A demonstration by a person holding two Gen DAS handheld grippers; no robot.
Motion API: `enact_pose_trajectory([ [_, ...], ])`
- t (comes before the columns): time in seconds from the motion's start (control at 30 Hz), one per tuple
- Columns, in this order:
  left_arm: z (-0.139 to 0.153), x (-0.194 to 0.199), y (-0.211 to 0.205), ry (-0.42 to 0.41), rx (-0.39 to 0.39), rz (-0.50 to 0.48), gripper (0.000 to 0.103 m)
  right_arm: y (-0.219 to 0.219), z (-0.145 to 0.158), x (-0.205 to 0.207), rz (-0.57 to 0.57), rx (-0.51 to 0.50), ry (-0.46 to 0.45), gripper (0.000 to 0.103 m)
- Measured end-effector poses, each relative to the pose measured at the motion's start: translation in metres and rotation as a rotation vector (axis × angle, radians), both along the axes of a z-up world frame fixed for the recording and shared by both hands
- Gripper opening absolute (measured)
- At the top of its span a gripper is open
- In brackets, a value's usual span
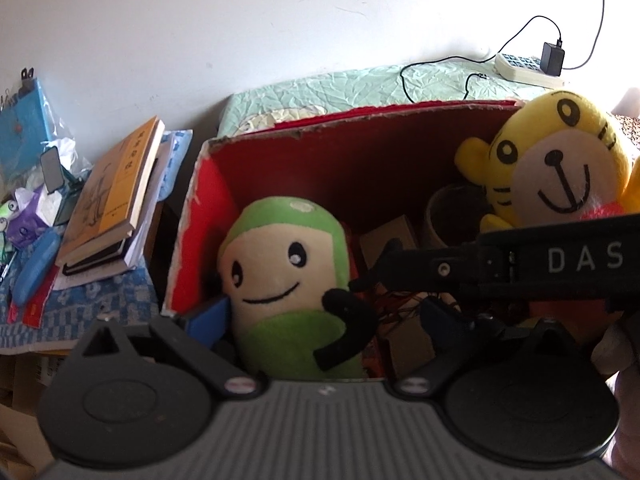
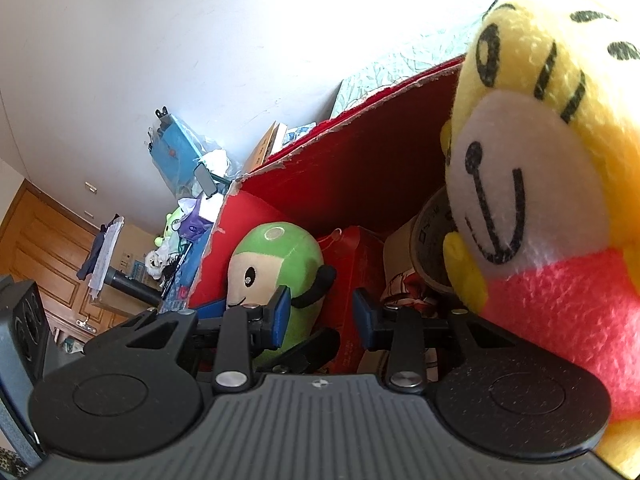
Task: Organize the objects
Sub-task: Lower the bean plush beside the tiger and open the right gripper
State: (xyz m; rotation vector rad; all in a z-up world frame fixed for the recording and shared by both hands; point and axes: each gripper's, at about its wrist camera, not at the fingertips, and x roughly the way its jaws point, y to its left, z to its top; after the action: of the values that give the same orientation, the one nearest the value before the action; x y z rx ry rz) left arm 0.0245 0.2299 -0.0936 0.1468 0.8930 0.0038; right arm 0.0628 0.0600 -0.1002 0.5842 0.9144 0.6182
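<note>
A green plush doll (image 1: 280, 280) with a cream face stands in a red cardboard box (image 1: 348, 160). My left gripper (image 1: 326, 312) is open, with its blue pads either side of the doll. A yellow tiger plush (image 1: 560, 164) sits at the box's right side. In the right wrist view the tiger (image 2: 560, 184) fills the right side, the green doll (image 2: 276, 268) lies lower left in the box (image 2: 360, 172), and my right gripper (image 2: 322, 316) is open and empty just above the box contents. The right gripper's arm crosses the left wrist view (image 1: 520, 264).
The box also holds a round tin (image 2: 432, 248), a red packet (image 2: 360, 264) and small cartons. Left of the box are stacked books (image 1: 116, 200), a blue case (image 1: 36, 268) and clutter. A power strip (image 1: 528, 66) and cable lie on the green cloth behind.
</note>
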Motion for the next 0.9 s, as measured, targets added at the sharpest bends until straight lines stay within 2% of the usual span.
enact_pose_trajectory([
  [0.57,-0.0039,-0.0008,-0.0037,-0.002,0.036,-0.012,0.101,0.0037,0.0000,-0.0013,0.003,-0.026,-0.026,0.038],
  [0.9,-0.0007,-0.0008,-0.0030,0.012,0.015,-0.004,0.102,0.0046,0.0032,-0.0044,-0.006,-0.064,-0.046,0.039],
])
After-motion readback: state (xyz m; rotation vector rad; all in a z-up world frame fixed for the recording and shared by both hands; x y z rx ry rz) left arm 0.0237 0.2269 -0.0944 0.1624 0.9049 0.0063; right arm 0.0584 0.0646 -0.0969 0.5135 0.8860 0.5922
